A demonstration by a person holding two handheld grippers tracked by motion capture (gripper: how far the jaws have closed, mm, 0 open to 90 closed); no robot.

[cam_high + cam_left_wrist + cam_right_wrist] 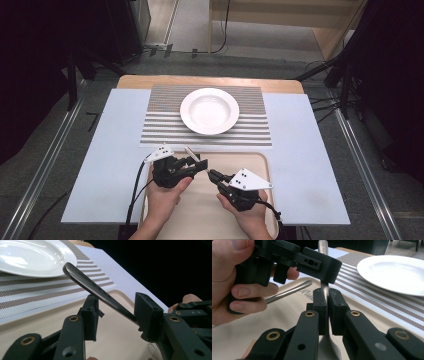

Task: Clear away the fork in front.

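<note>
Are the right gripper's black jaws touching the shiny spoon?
Touching. In the right gripper view the right gripper has both jaws closed tight on the spoon handle, with no gap on either side.

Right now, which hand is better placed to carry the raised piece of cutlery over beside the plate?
Probably the right. The right tool is clamped on the cutlery near its neck, while the left tool has its jaws only standing around the handle, with a gap on one side.
</note>
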